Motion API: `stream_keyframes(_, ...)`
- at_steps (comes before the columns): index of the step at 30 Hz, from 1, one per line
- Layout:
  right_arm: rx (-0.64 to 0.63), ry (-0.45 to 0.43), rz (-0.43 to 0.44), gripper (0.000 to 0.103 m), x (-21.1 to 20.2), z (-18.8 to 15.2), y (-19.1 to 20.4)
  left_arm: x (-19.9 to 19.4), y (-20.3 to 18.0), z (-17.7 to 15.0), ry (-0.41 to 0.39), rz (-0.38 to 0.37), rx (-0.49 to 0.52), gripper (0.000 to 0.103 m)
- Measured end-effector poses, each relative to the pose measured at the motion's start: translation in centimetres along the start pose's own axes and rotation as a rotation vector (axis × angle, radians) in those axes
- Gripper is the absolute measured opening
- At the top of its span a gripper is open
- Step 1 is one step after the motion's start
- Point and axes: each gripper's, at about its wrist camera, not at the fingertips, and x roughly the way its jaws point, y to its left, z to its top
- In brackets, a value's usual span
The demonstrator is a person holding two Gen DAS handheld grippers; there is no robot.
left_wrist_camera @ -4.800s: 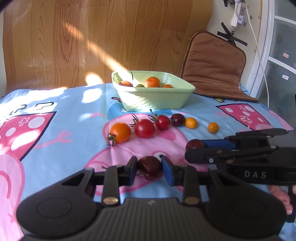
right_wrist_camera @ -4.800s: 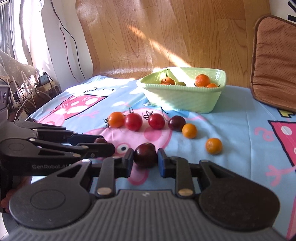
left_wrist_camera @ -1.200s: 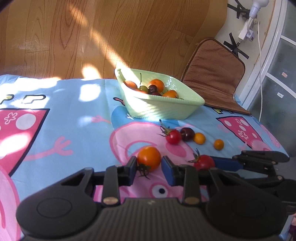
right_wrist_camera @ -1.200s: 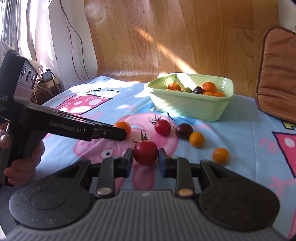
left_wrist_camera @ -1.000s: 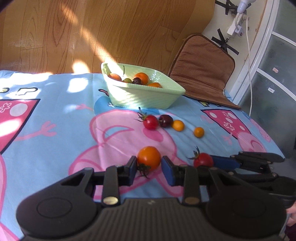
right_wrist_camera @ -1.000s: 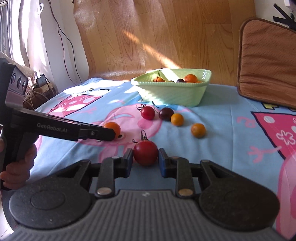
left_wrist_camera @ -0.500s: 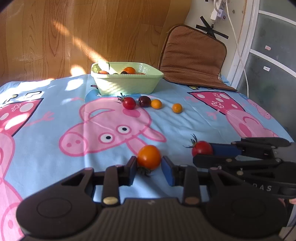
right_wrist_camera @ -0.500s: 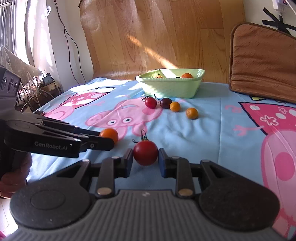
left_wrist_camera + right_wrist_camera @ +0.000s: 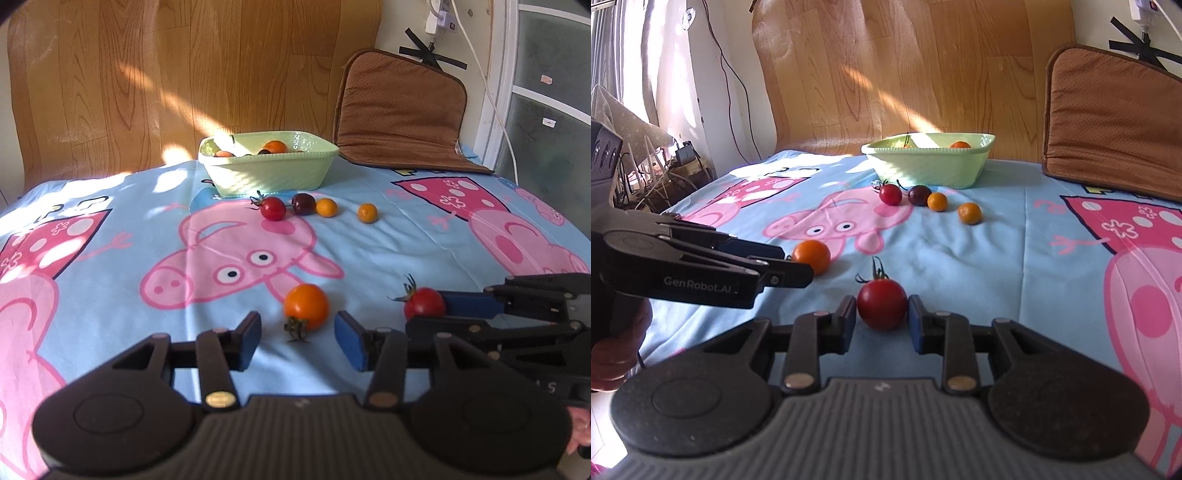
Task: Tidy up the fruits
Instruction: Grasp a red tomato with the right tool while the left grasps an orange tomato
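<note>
An orange tomato [image 9: 306, 306] lies on the blue cartoon cloth [image 9: 110, 295], just ahead of my left gripper [image 9: 297, 332]. Its jaws are opening and its blue pads [image 9: 347, 338] stand clear of the fruit on both sides. My right gripper [image 9: 882, 317] is shut on a red tomato [image 9: 882, 303] with a green stem, low over the cloth. From the left wrist view that red tomato [image 9: 424, 302] shows at the right gripper's tip [image 9: 439, 308]. The pale green bowl [image 9: 269, 173] with several tomatoes in it stands at the far side.
In front of the bowl lie a red tomato [image 9: 272, 208], a dark one [image 9: 303, 204] and two small orange ones [image 9: 326, 207]. A brown cushion [image 9: 402, 110] leans on the wall at the back right. Cables and clutter [image 9: 665, 166] sit beyond the cloth's left edge.
Both grippers drew back from the bowl toward the near side of the cloth. The left jaws spread apart and the orange tomato now rests on the cloth. The right still holds the red tomato.
</note>
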Motion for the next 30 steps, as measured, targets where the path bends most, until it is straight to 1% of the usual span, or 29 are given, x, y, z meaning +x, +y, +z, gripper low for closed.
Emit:
stream_keyframes(3, 0.000, -0.002, 0.000, 0.036, 0.0, -0.1, 0.0, 0.0, -0.3, 0.3, -0.007, -0.002, 0.025, 0.049)
stream_keyframes(7, 0.001, -0.003, -0.003, 0.037, 0.1, 0.0, 0.0, 0.7, -1.0, 0.8, -0.009, 0.002, 0.062, 0.049)
stream_keyframes(12, 0.006, -0.003, -0.007, 0.039, 0.1, -0.1, 0.0, 1.6, -1.0, 1.0, 0.006, 0.000, 0.061, 0.047)
stream_keyframes(14, 0.005, -0.002, -0.008, 0.039, 0.1, -0.1, 0.0, 1.9, -0.9, 0.8, 0.018, -0.005, 0.056, 0.042)
stream_keyframes(15, 0.005, -0.003, -0.008, 0.039, 0.1, -0.1, 0.0, 2.0, -0.8, 0.6, 0.025, -0.008, 0.053, 0.036)
stream_keyframes(17, 0.006, -0.004, -0.008, 0.039, 0.1, -0.1, 0.0, 1.8, -0.8, 0.4, 0.018, -0.002, 0.056, 0.031)
stream_keyframes(18, 0.005, -0.003, -0.008, 0.038, 0.1, -0.1, 0.0, 1.7, -0.8, 0.4, 0.018, -0.005, 0.054, 0.031)
stream_keyframes(20, -0.003, -0.005, -0.010, 0.032, 0.0, -0.1, 0.1, 1.4, -0.9, 0.2, 0.020, -0.008, 0.047, 0.031)
stream_keyframes(24, -0.026, -0.004, -0.019, 0.032, 0.0, -0.2, 0.5, 0.9, -1.2, -0.1, 0.021, 0.006, 0.038, 0.031)
stream_keyframes(30, -0.011, -0.014, -0.028, 0.032, -0.3, -0.4, 0.6, 0.3, -1.6, -0.6, 0.027, 0.029, 0.031, 0.031)
